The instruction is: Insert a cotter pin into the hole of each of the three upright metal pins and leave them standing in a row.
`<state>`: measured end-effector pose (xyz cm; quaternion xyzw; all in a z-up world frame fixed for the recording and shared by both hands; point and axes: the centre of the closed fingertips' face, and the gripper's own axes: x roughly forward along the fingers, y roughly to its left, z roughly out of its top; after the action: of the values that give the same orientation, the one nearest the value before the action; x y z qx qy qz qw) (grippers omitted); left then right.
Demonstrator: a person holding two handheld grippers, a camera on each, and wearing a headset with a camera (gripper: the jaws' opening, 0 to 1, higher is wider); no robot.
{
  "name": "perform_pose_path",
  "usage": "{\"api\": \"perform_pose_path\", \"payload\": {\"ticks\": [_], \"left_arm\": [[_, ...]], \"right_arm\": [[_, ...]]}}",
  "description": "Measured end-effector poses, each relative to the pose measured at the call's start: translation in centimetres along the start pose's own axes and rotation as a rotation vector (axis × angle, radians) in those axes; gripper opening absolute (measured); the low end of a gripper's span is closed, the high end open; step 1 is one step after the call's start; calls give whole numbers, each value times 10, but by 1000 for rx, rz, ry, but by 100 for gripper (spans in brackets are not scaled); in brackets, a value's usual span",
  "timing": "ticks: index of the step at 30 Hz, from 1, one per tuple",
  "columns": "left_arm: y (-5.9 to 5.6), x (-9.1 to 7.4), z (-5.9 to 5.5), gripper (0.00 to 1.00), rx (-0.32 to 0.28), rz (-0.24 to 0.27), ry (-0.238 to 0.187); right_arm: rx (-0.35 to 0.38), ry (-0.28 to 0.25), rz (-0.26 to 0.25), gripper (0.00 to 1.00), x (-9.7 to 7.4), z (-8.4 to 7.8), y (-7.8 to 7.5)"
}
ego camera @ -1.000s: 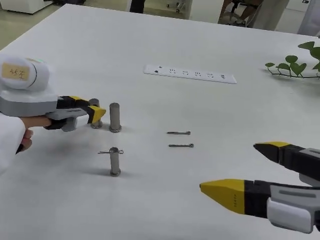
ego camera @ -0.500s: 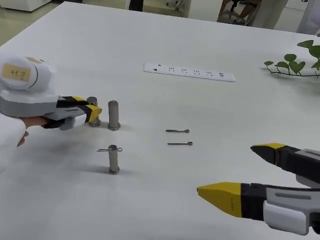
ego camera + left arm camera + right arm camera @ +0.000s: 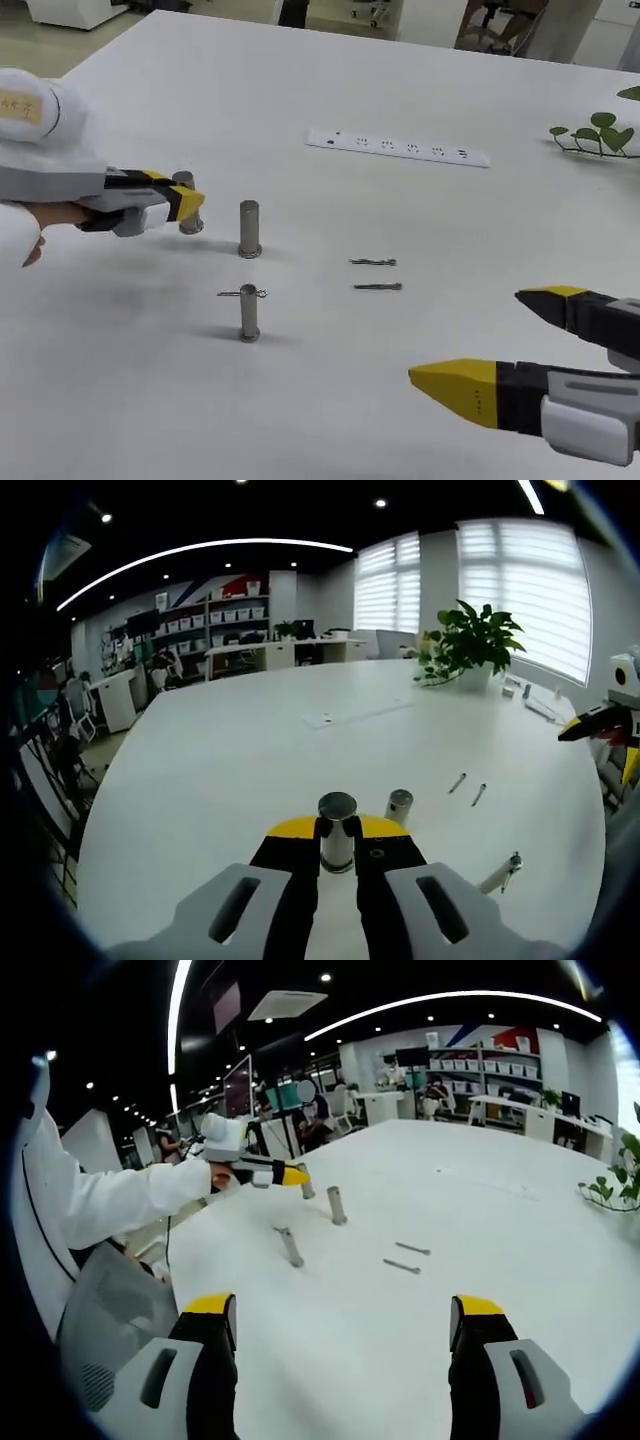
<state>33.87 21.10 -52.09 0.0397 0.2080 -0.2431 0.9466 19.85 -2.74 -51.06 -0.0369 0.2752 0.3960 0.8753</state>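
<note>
Grey upright metal pin (image 3: pixel 337 818) at far left, clenched in left claw (image 3: pixel 186 204).
Right claw (image 3: pixel 342 1306) released, near right. If we tug sideways it tips, maybe onto the bare steel pin (image 3: pixel 249 228) & wrecks the row.

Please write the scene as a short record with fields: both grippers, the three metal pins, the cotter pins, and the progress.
left gripper: shut on an upright grey metal pin
right gripper: open, holds nothing
second metal pin: upright, free, hole unfilled
third metal pin: upright, thin metal cotter pin through its hole
loose cotter pins: two, lying side by side on the white table
progress: one of three pins fitted
</note>
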Motion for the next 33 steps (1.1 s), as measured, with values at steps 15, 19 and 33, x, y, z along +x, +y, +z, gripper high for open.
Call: {"api": "perform_pose_path", "payload": {"ticks": [15, 19, 33], "left_arm": [[-66, -56, 55, 9, 92, -156, -76], [-87, -62, 64, 9, 132, -197, -87], [-149, -52, 34, 9, 184, -343, -68]], "right_arm": [[-8, -25, 9, 86, -8, 6, 3], [-17, -31, 0, 86, -13, 8, 1], [-19, -38, -10, 86, -17, 11, 1]]}}
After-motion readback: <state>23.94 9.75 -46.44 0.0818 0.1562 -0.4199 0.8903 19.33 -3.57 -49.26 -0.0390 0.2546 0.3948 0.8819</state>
